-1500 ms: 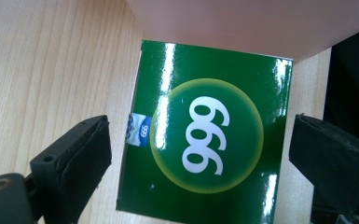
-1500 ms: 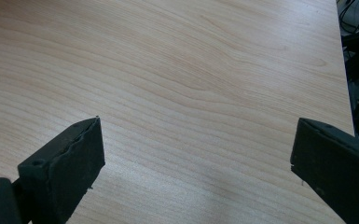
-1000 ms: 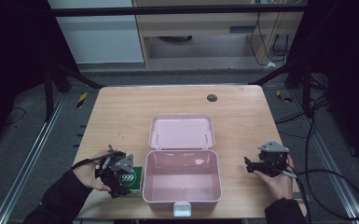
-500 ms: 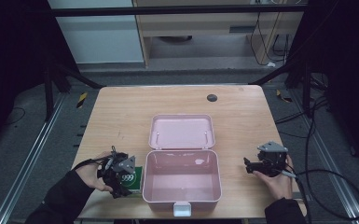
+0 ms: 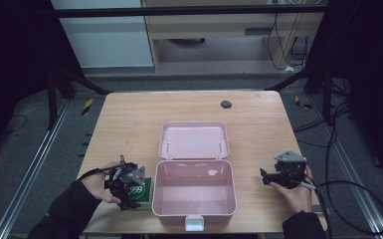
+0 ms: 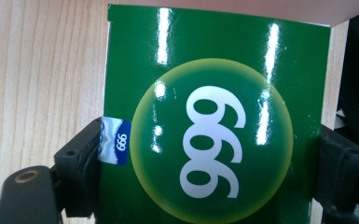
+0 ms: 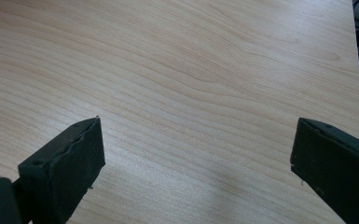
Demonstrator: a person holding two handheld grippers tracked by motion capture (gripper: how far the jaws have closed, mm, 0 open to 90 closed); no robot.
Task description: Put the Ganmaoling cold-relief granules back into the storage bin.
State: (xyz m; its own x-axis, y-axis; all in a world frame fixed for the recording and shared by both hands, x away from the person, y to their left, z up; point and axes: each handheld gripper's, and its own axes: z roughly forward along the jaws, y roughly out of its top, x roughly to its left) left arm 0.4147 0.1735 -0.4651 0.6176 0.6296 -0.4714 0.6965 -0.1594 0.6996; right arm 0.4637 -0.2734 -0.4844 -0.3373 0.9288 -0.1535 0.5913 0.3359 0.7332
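My left gripper (image 5: 129,189) sits by the near edge of the table (image 5: 129,119), toward its left corner, and its jaws are clamped on a green box (image 6: 214,140), one black jaw pressed to each side of it. In the left gripper view the box bears a yellow-rimmed disc with the white figures 999 and a small blue label at the side by one jaw. The box lies flat on the wood, just beside the left wall of the pink case (image 5: 194,191), whose pale edge shows past the box's far end.

My right gripper (image 7: 193,163) is held near the right edge of the table, well apart from the case, with its jaws spread wide and bare wood grain between them. In the high view it points leftward, toward the case.

The case stands open at the middle of the near edge, its tray empty, a white latch (image 5: 194,222) at its front. Its lid (image 5: 193,141) lies back flat behind it.

Farther on, near the far edge, a small dark disc (image 5: 226,104) lies on the wood.
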